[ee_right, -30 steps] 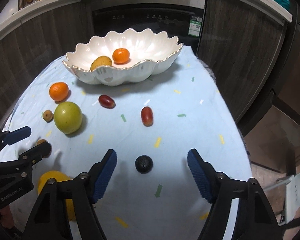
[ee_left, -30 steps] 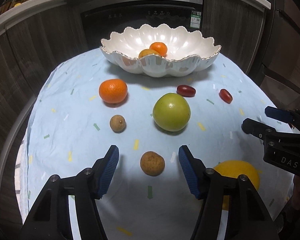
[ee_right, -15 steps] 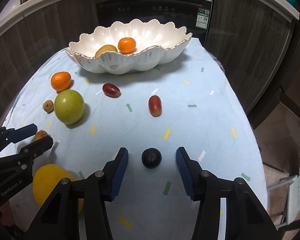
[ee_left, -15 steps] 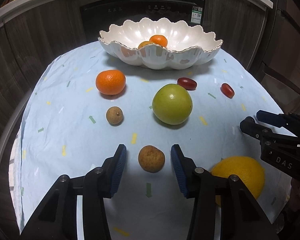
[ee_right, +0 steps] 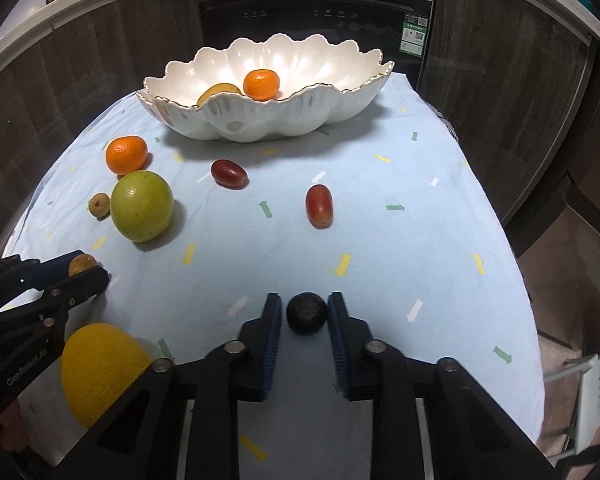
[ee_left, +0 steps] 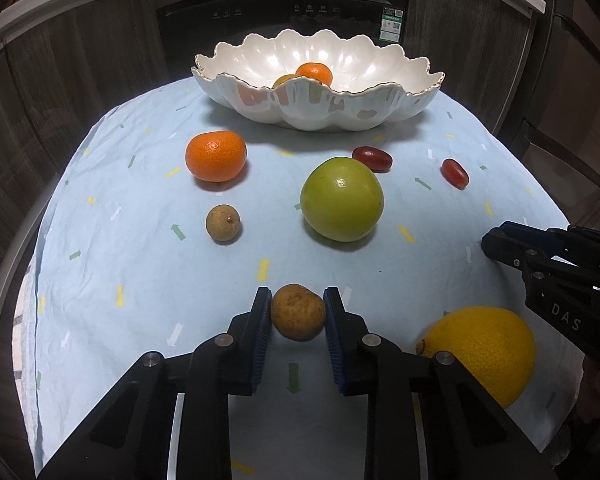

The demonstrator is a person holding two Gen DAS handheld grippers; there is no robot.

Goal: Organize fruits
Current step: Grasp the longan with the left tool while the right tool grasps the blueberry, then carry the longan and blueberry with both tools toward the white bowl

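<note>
My left gripper [ee_left: 297, 305] is shut on a small brown fruit [ee_left: 298, 317] that rests on the light blue cloth [ee_left: 140, 264]. My right gripper [ee_right: 305, 305] has its blue pads against a small black fruit [ee_right: 307, 313]. A white scalloped bowl [ee_left: 320, 100] at the far side holds a tangerine [ee_left: 315, 73] and a yellowish fruit. On the cloth lie an orange tangerine [ee_left: 216, 156], a green apple [ee_left: 341, 199], a small tan longan [ee_left: 223, 223], two red grapes [ee_left: 372, 159] [ee_left: 455, 173] and a large yellow citrus [ee_left: 484, 350].
Dark cabinets and an oven front [ee_left: 284, 12] stand behind the table. The cloth's edge drops off at left and right. A white stool [ee_right: 584, 392] stands below on the right.
Both grippers have moved forward and closed: the left around the brown fruit, the right around the black fruit.
</note>
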